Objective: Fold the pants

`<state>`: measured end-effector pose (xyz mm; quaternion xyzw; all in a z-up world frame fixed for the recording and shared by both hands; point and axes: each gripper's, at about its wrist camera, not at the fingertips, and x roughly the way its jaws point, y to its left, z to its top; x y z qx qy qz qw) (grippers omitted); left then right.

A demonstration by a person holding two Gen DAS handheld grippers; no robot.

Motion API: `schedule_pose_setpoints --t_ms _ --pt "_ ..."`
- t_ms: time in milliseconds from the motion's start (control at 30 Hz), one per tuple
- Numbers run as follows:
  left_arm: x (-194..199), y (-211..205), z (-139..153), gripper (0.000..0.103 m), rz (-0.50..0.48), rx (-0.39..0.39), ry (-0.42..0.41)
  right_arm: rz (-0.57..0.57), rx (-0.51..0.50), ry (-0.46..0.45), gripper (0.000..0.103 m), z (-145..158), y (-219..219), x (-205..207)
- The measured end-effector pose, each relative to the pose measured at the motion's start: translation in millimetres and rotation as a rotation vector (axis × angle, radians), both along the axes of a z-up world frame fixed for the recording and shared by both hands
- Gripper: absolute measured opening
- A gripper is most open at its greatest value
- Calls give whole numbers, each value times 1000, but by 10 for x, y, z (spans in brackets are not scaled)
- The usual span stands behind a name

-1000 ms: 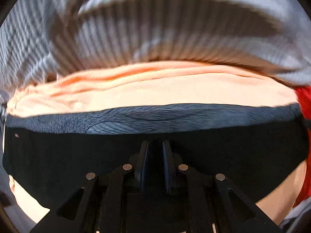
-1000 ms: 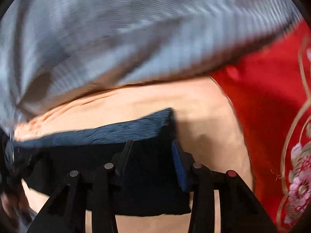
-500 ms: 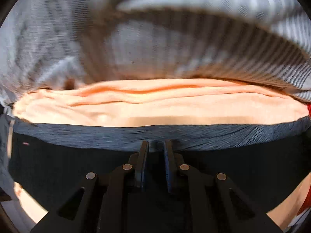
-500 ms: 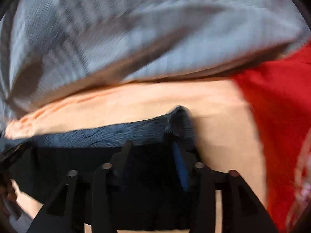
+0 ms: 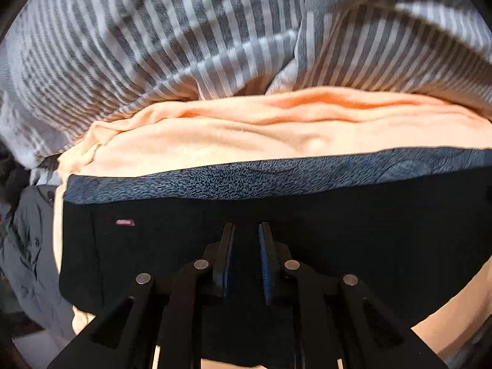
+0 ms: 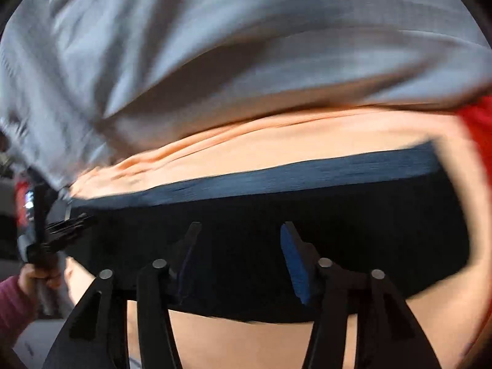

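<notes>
We've got the black pants (image 5: 307, 215) folded into a flat band on the peach cloth (image 5: 246, 135). Our left claw (image 5: 246, 230) sits nearly closed, pinching their fabric; our right claw (image 6: 240, 230), just narrowing, gapes half open, gripping nothing, with further folding likely left.

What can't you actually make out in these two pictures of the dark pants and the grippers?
- Left wrist view: whether the left gripper pinches the black pants; dark fabric hides the narrow gap.
- Same view: the writing on the small pink tag; too small.
- Right wrist view: the pattern of the grey cloth; motion blur smears it.
- Same view: the red cloth; the picture's edge cuts it off.
- Both views: the pants' legs; the folded top layer covers them.
</notes>
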<state>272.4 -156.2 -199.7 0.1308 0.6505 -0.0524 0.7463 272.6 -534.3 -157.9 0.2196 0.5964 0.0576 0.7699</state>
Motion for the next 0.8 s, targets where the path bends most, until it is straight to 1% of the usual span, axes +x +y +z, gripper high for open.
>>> schedule_pose_setpoints --t_ms 67,100,133,167,200,233,267,300,367,400,433,467,500,567,600,667,700,767,800 --pt "22 48 -136 17 2 -1 -5 44 68 18 48 -158 503 161" --pt "49 122 -228 17 14 -1 -8 63 84 26 48 -223 728 199" --pt "69 181 -299 17 29 -20 -1 86 97 33 48 -326 960 156" --pt "86 225 -340 17 37 -43 0 110 102 36 48 -382 1167 177" --pt "94 251 -346 17 33 -61 -17 136 95 40 48 -485 1421 252" --pt "104 247 -333 17 2 -67 -42 163 73 55 48 -635 1694 376" --pt "122 248 -329 17 -25 -72 -61 177 46 71 47 -746 1872 439" --pt "147 298 -360 17 -32 -81 -72 179 14 71 47 -842 1993 499" --pt "296 386 -387 17 -10 -139 -77 182 -48 19 47 -864 2125 638" --pt "372 439 -397 17 18 -162 -63 173 -67 32 46 -893 2126 722" --pt "428 481 -381 17 40 -179 -49 141 -51 48 46 -892 2078 783" --pt "470 552 -345 17 68 -206 -27 102 -22 62 46 -864 2022 808" --pt "469 597 -294 17 73 -209 -27 70 9 71 47 -791 1957 794" --pt "387 764 -125 17 36 -161 -70 62 84 66 48 -640 1881 674" --pt "305 883 -47 17 23 -140 -77 76 139 70 49 -553 1856 551" --pt "183 1143 -10 17 31 -123 -62 84 250 78 53 -430 1848 231" --pt "86 1315 -4 17 42 -95 -49 84 300 87 54 -400 1842 92" --pt "-28 1564 -52 17 58 -52 -38 69 417 132 55 -419 1916 -230" --pt "-84 1681 -87 17 70 -29 -31 55 469 168 55 -482 1982 -369"
